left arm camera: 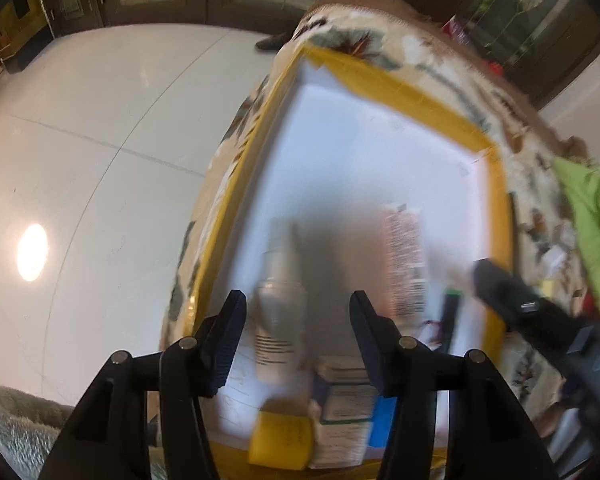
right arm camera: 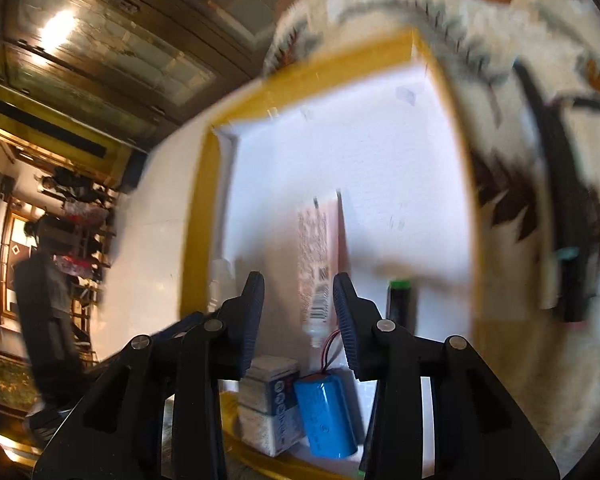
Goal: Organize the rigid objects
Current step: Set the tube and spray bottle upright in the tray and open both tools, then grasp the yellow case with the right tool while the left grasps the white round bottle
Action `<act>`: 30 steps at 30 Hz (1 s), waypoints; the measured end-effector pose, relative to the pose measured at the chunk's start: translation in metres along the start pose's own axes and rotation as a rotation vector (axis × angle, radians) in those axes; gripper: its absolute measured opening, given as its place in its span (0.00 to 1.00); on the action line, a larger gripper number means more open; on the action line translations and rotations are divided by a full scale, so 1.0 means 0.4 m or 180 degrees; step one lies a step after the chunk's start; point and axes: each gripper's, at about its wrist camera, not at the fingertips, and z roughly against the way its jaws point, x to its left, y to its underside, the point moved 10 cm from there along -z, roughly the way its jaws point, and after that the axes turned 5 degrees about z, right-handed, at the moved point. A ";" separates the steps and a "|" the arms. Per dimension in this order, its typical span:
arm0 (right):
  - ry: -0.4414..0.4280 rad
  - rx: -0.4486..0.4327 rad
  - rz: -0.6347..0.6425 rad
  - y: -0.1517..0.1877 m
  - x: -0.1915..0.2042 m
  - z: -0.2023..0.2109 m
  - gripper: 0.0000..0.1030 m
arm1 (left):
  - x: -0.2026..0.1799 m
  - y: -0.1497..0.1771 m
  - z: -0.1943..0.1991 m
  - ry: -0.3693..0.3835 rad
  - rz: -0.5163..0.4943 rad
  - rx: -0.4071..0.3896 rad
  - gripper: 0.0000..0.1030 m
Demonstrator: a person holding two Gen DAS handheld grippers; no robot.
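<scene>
A white tray with a yellow taped rim (left arm camera: pixel 404 92) lies on a patterned blanket; it also shows in the right wrist view (right arm camera: pixel 332 64). In it lie a silver spray bottle (left arm camera: pixel 278 304), a pink-white tube (left arm camera: pixel 406 256), a white box (left arm camera: pixel 344 412), a yellow block (left arm camera: pixel 280 440) and a dark marker with a green cap (left arm camera: pixel 450 312). The right wrist view shows the tube (right arm camera: pixel 320 264), the white box (right arm camera: pixel 268 408), a blue battery pack (right arm camera: pixel 326 416) and the marker (right arm camera: pixel 400 300). My left gripper (left arm camera: pixel 298 344) is open above the bottle. My right gripper (right arm camera: pixel 299 320) is open above the tube's end. Both are empty.
The patterned blanket (left arm camera: pixel 512 128) covers the surface under the tray. A green cloth (left arm camera: pixel 592 216) lies at the right. The other gripper's black body (left arm camera: pixel 540 312) reaches in from the right. A glossy white floor (left arm camera: pixel 100 160) lies to the left. Both views are motion-blurred.
</scene>
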 end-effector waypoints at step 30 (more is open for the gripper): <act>0.1193 -0.0080 -0.0881 -0.028 -0.533 0.291 0.46 | -0.306 0.224 0.045 0.0943 -0.0637 0.0314 0.53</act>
